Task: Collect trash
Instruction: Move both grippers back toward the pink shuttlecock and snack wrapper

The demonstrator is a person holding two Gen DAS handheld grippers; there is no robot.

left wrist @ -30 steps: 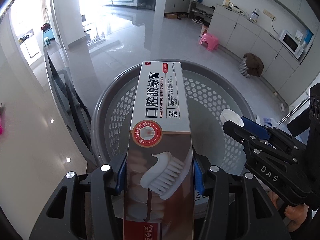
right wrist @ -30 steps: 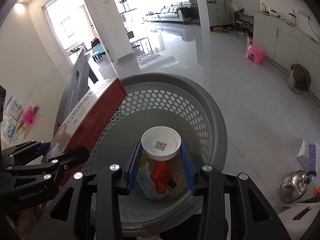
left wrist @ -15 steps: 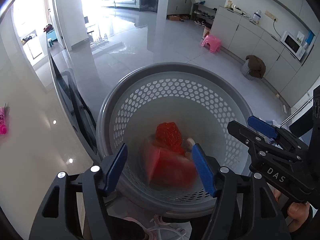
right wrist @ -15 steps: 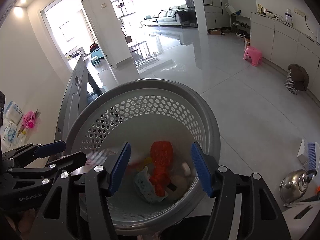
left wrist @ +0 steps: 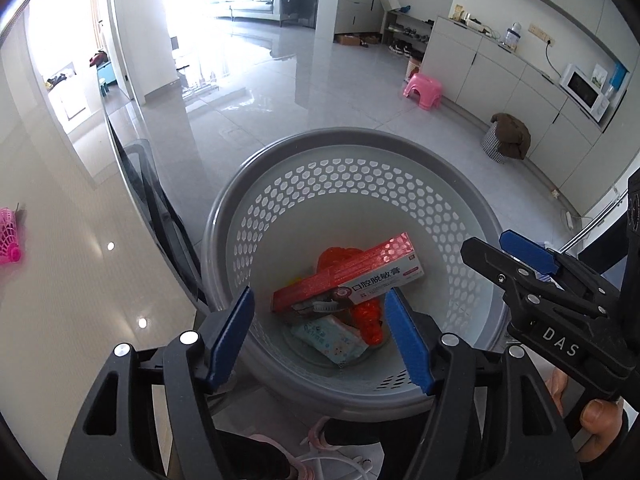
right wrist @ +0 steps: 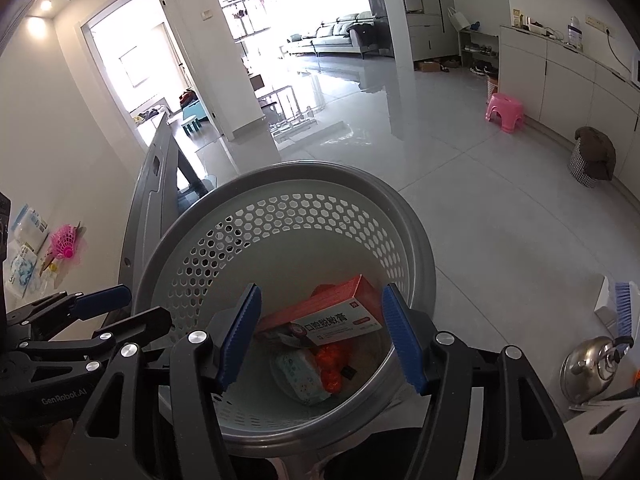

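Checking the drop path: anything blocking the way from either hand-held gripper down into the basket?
Nothing visible does. Both the left hand-held gripper and the right hand-held gripper stand open and empty over the grey basket. Its mouth is uncovered. The toothpaste box already lies inside, on top of a red net bag and a wipes pack.

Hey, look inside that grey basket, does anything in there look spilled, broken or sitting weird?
Nothing spilled or visibly broken. The toothpaste box lies slanted across the red mesh bag and wipes pack in the basket, as dropped trash would. Both claws hang open and empty above it.
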